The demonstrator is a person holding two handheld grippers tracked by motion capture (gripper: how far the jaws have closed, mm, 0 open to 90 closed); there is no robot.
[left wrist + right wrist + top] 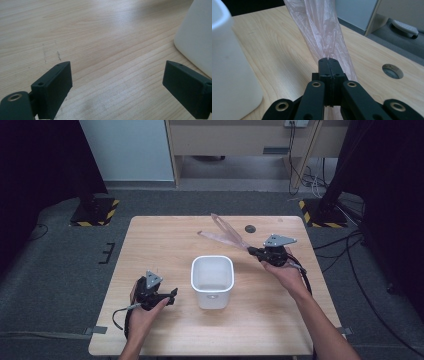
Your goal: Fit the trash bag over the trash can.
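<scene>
Tabletop (165,240): right claw (251,250) pinches pink bag (225,232), stretched away leftward.

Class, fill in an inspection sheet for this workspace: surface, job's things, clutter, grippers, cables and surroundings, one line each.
Surface: wooden table, pale, with a round hole near the far edge.
Job's things: white bin upright and open at mid table, looks empty; pink plastic bag twisted, stretched out from the right gripper above the table.
Clutter: nothing seen.
Grippers: left gripper open, jaws wide apart, low over bare wood beside the bin; right gripper shut on the bag.
Cables: one trails from each gripper along the forearm; more lie on the floor at right.
Surroundings: grey floor, striped stand bases at the far corners, a wooden bench behind.
</scene>
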